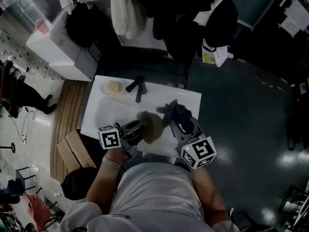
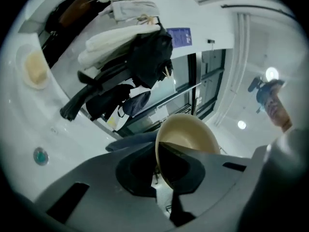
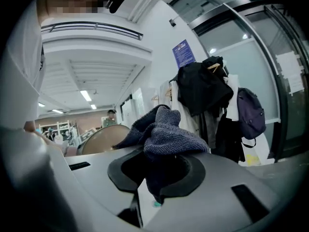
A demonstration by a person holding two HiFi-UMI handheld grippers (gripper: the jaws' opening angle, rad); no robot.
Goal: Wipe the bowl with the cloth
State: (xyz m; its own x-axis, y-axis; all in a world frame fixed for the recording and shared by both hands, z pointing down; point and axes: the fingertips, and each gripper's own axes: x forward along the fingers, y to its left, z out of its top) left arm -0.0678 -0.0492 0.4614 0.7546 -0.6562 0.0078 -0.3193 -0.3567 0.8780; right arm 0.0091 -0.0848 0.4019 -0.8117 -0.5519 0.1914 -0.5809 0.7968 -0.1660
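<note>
1. The left gripper [image 2: 157, 175] is pinched on the rim of the tan bowl [image 2: 188, 137], which is held tilted on its side at the lower centre of the head view.
2. The right gripper [image 3: 155, 178] is clamped on the dark blue cloth [image 3: 166, 132], which is bunched above the jaws just right of the bowl. Contact between them cannot be told.
3. A white table [image 1: 188, 100] is seen beneath both. A small dish [image 1: 112, 87] and a black object [image 1: 137, 87] lie at its upper left.
</note>
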